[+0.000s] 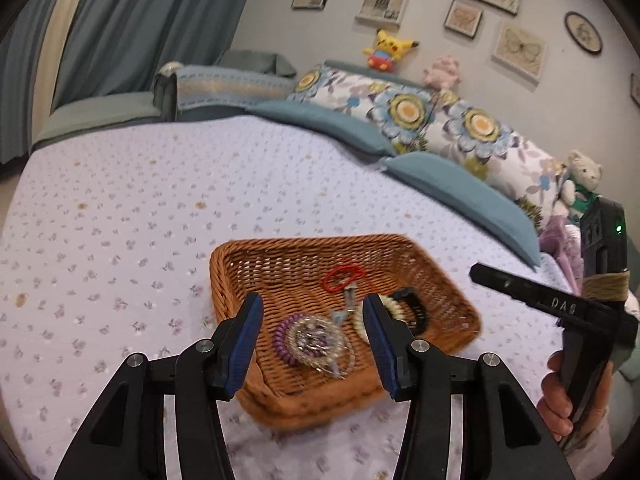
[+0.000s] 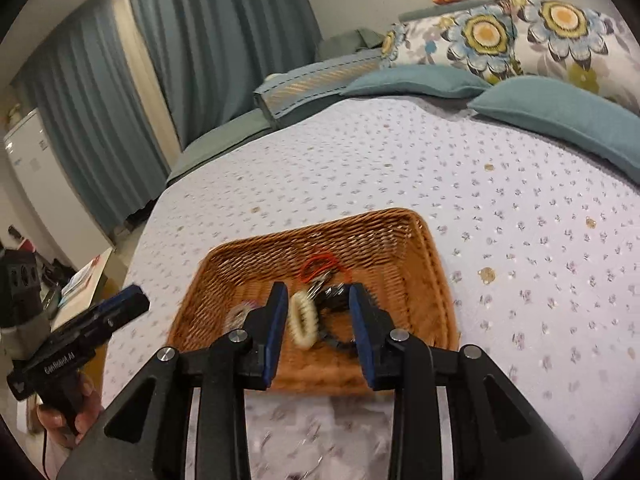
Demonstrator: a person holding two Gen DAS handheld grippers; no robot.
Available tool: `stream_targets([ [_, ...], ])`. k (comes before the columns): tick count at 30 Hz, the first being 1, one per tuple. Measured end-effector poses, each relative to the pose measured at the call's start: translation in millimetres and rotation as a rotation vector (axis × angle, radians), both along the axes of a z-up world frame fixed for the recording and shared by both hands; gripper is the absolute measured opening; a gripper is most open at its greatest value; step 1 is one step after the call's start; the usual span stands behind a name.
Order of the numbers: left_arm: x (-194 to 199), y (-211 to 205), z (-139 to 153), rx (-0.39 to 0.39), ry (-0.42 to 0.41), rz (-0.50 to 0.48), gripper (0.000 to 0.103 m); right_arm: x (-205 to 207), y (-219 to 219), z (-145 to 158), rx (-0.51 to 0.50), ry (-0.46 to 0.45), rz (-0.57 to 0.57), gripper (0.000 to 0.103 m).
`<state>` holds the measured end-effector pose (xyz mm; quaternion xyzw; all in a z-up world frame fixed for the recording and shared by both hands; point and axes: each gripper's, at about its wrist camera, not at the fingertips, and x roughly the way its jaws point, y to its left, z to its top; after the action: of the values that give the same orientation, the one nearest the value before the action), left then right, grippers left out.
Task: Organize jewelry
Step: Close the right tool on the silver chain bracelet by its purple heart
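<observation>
A brown wicker basket (image 1: 256, 256) sits on the bed and holds jewelry: a purple bead bracelet (image 1: 282, 340) around a silvery chain pile, a red cord loop (image 1: 340, 276), a cream bead bracelet (image 1: 394, 306) and a black band (image 1: 416, 304). My left gripper (image 1: 312, 340) is open and empty, just above the basket's near side. My right gripper (image 2: 318, 328) is open and empty over the same basket (image 2: 248, 256), with the cream bracelet (image 2: 304, 322), black band (image 2: 336, 300) and red cord (image 2: 320, 264) between its fingers. The right gripper's body shows at the right of the left wrist view (image 1: 532, 292).
The bed has a lilac flowered quilt (image 1: 140, 208). Teal pillows (image 1: 460, 188) and flowered cushions (image 1: 408, 108) line the headboard, with soft toys (image 1: 390, 48) above. Blue curtains (image 2: 100, 92) and a white cabinet (image 2: 32, 168) stand beyond the bed's left side.
</observation>
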<state>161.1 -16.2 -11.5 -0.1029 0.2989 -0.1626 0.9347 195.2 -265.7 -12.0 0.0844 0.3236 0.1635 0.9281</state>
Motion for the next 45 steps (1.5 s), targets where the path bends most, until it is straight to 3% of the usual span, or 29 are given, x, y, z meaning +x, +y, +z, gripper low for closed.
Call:
stream_targets([
  [5,-30.7,0.6,15.6,-0.038,-0.018,-0.023,0.053,-46.8,8.1,-2.1,-0.03,0.011,0.024,0.035],
  [9,-60.5,-1.8,11.1,-0.053,0.008,-0.028,0.053,-71.8,11.3,-22.9,-0.045,0.063,0.025,0.035],
  [18,-94.3,-10.1,-49.0,-0.097,0.192,-0.012,0.053,-95.6,25.7,-80.8,-0.107,0.186,0.052,0.035],
  [26,-92.1,-26.3,-80.4,-0.024,0.236,-0.031,0.053,-93.1,36.5,-97.0,-0.148,0.223,0.077,0.035],
  [39,-79.4,-52.5,-95.4,0.056,0.294,-0.142,0.053,-78.5,46.4,-113.9,-0.206,0.281,0.07,0.035],
  [42,-71.4,-62.5,-97.7,0.094,0.297,-0.154,0.048,-75.7,49.5,-115.3,-0.217,0.283,0.066,0.034],
  [45,-63.6,-72.3,-102.4,0.138,0.315,-0.168,0.036,-74.2,53.2,-116.6,-0.232,0.28,0.068,0.033],
])
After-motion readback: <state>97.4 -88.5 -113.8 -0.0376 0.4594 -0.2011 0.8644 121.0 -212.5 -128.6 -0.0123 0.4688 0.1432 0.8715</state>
